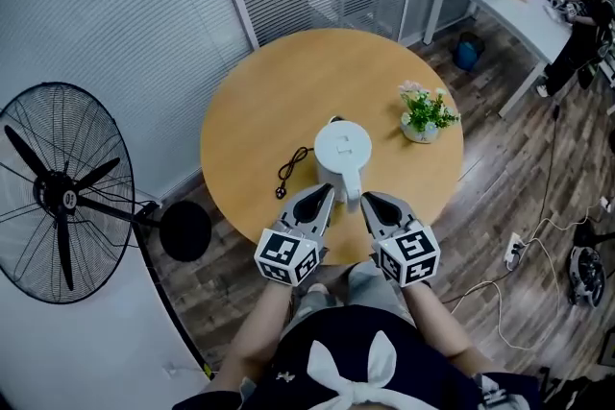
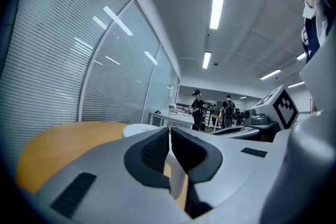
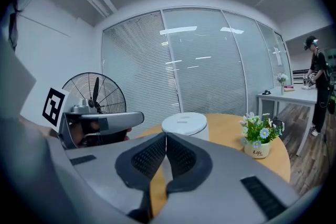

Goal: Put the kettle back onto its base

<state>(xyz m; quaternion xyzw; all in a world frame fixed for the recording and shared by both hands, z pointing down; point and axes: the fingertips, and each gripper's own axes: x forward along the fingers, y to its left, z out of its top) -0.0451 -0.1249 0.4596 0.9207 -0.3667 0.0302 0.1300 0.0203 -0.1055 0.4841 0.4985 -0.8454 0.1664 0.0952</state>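
Observation:
The white kettle [image 1: 342,152] stands near the middle of the round wooden table [image 1: 259,101], its handle pointing toward me. Whatever it rests on is hidden under its body. My left gripper [image 1: 322,195] hovers just left of the handle, and my right gripper [image 1: 370,200] hovers just right of it. In the left gripper view the left gripper [image 2: 170,131] has its pads pressed together with nothing between them, and the kettle [image 2: 137,129] lies just beyond. In the right gripper view the right gripper [image 3: 166,136] is also shut and empty, with the kettle [image 3: 184,124] ahead of it.
A black cord with a plug [image 1: 291,173] lies left of the kettle. A small flower pot [image 1: 423,115] sits at the table's right side. A standing fan [image 1: 62,192] is on the floor to the left. A white desk [image 1: 509,0] and a person [image 1: 581,24] are at the far right.

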